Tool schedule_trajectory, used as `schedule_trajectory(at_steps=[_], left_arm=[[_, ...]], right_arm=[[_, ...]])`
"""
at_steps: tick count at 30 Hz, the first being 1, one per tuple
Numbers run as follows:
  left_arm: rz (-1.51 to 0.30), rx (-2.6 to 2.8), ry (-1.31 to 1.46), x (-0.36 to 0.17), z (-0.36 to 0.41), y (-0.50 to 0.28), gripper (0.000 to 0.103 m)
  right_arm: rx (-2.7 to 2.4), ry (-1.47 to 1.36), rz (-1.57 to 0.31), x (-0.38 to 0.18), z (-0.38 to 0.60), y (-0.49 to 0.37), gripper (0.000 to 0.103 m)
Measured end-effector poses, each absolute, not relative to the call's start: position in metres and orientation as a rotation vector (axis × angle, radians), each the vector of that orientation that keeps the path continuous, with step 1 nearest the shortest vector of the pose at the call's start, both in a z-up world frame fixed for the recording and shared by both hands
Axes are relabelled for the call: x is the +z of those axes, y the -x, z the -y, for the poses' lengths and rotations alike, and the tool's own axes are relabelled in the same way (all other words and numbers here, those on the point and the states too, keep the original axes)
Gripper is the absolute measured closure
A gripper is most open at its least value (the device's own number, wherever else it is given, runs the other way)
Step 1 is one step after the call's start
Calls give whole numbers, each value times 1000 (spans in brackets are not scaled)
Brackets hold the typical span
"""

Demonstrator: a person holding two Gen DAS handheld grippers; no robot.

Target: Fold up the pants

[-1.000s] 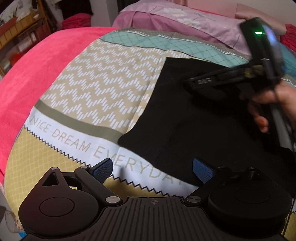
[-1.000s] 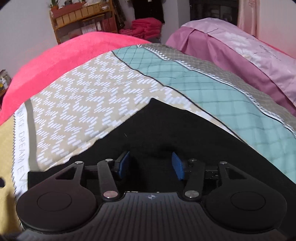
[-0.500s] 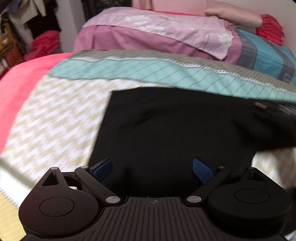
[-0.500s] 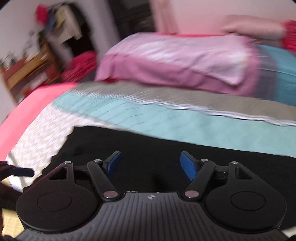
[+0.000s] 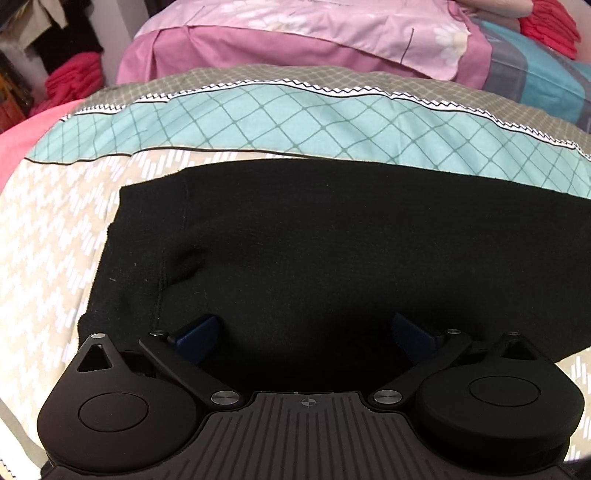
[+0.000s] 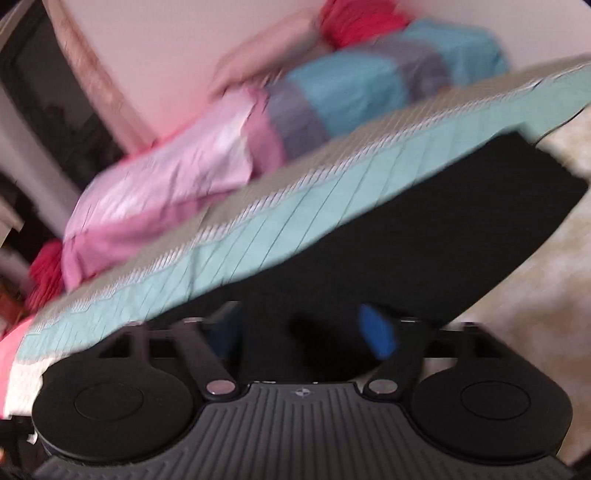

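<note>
The black pants lie flat on the patterned bedspread, folded, with a seam and a small wrinkle near their left end. My left gripper is open, its blue pads over the pants' near edge with nothing between them. In the blurred, tilted right wrist view the pants run from the gripper up to the right. My right gripper is open over the black cloth and grips nothing.
Pink pillows and a blue-grey quilt lie at the bed's far side. Red folded cloth sits at the far left. A pink blanket covers the bed's left edge.
Both grippers have swung right along the pants. The right gripper opened wider and is now tilted and moving fast. The left gripper came in over the pants' near edge.
</note>
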State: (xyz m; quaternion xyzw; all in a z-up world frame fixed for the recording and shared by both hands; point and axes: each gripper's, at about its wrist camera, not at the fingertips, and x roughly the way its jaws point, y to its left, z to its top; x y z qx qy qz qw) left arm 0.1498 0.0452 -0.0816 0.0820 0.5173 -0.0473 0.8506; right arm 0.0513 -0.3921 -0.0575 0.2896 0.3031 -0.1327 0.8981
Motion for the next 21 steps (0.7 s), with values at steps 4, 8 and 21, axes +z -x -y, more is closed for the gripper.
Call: schedule_trajectory(at_steps=[4, 8, 21], left_arm=[[-1104, -66, -162, -84, -42, -154, 0], [-1104, -57, -163, -82, -43, -150, 0], [-1095, -45, -164, -83, -42, -150, 0]], right_arm=[[-204, -498, -736, -70, 399, -66, 27], [-368, -512, -682, -67, 436, -57, 74], [-610, -560, -632, -76, 468, -35, 64]])
